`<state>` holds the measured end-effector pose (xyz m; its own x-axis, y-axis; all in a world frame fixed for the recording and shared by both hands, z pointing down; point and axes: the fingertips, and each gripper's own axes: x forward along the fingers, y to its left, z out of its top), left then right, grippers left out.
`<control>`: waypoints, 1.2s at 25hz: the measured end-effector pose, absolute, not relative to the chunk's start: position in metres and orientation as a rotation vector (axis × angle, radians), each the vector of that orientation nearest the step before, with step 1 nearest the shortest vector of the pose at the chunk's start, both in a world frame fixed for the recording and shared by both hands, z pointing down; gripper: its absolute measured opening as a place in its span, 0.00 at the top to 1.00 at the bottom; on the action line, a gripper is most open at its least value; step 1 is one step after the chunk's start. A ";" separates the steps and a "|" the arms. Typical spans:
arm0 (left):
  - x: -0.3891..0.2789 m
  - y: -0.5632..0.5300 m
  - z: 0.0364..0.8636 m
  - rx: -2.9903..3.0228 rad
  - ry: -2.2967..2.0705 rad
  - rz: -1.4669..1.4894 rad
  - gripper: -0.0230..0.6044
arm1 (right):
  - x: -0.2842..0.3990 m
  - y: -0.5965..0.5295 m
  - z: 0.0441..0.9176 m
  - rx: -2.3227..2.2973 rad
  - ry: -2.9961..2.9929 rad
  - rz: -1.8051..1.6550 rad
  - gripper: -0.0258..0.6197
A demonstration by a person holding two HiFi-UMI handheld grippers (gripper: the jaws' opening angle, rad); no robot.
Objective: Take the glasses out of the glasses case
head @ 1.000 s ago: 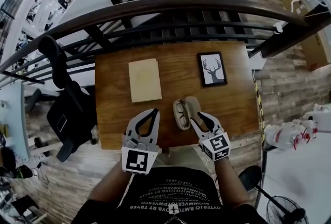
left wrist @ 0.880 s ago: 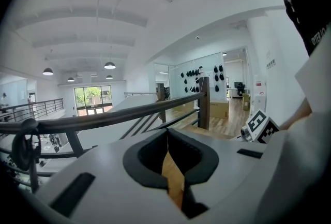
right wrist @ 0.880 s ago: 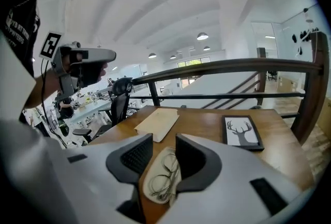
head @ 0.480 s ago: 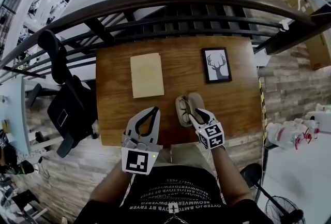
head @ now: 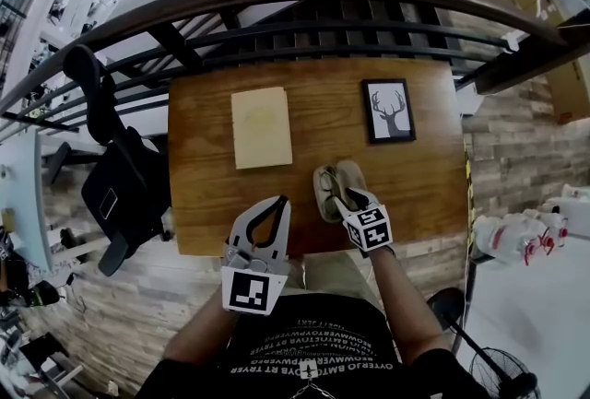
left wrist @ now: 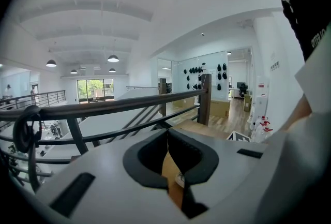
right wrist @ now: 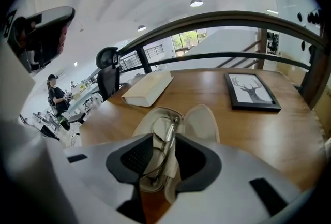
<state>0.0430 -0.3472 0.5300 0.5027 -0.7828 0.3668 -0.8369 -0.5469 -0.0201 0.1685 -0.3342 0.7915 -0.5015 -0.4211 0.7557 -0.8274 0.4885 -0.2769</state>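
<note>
Wooden desk [head: 212,139]: at its near edge the left hand-held gripper [head: 278,202] is pressed together, empty. Rightward, glasses [right wrist: 161,149] lie in the open glasses case [right wrist: 204,119], long axis pointing away, between the nearer right hand-held gripper's [right wrist: 164,137] spread jaws.

The right hand-held gripper [right wrist: 164,146] is positioned over the open glasses case [right wrist: 204,119] on the table [right wrist: 207,86]. Its jaws are held apart, with the glasses [right wrist: 168,132] between them in the case. A beige book [right wrist: 148,88] and a framed deer picture [right wrist: 252,91] are seen beyond.
</note>
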 end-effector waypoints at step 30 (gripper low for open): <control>-0.008 -0.326 0.528 2.501 -1.516 0.544 0.92 | 0.175 -0.331 0.835 1.017 -1.866 0.795 0.86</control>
<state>-0.0079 -0.3261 0.5282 0.4181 -0.8205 0.3899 -0.8812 -0.4706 -0.0454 0.1745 -0.3310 0.8353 -0.3127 -0.3370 0.8881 -0.8740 0.4682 -0.1301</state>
